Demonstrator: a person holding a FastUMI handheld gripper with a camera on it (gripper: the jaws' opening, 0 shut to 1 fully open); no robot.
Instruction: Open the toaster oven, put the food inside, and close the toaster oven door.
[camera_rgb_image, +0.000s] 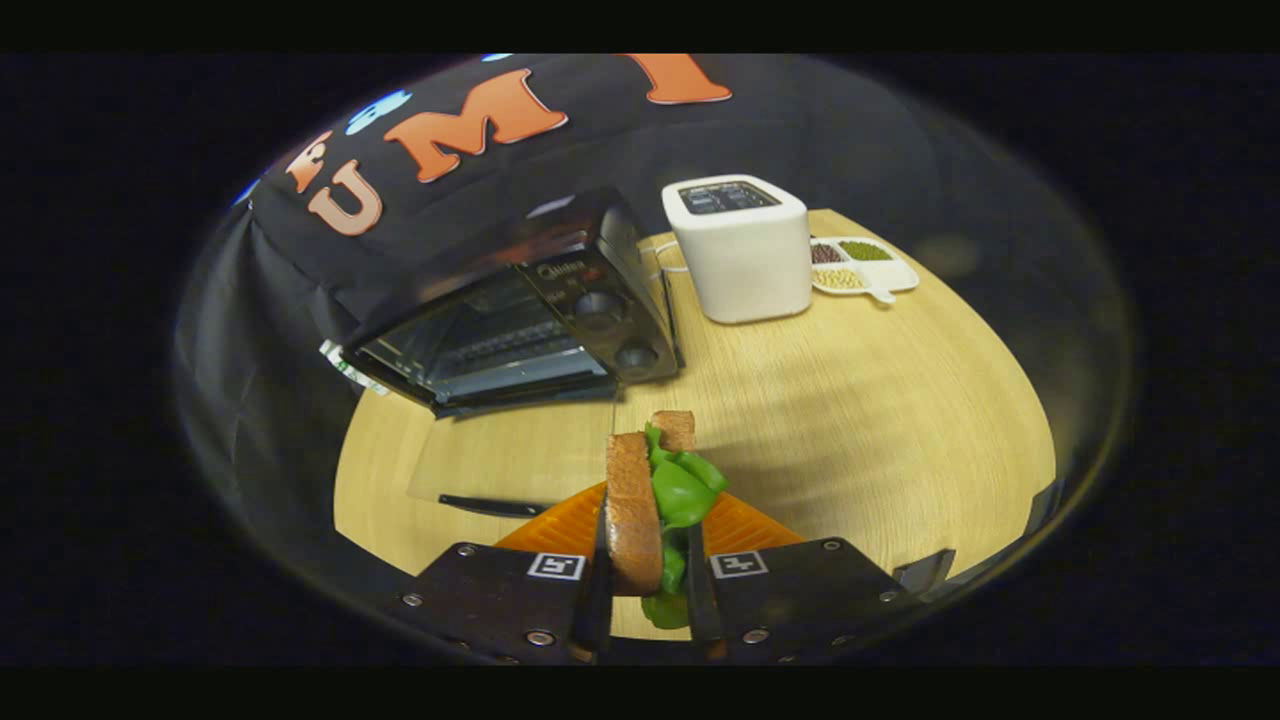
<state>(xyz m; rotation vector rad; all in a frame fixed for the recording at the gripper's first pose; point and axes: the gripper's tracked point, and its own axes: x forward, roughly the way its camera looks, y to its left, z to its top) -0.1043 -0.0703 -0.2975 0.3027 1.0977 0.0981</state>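
Holding the sandwich (640, 510) pinched between your gripper (648, 580) fingers, you next carry it into the open toaster oven (510, 320).

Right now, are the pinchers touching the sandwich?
Touching. In the gripper view, both fingers of the gripper press the sandwich from either side.

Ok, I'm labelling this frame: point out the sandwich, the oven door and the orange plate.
sandwich (634, 510): gripper view, on its brown bread slice.
oven door (500, 495): gripper view, on the dropped-open glass panel.
orange plate (560, 525): gripper view, on its ridged surface.
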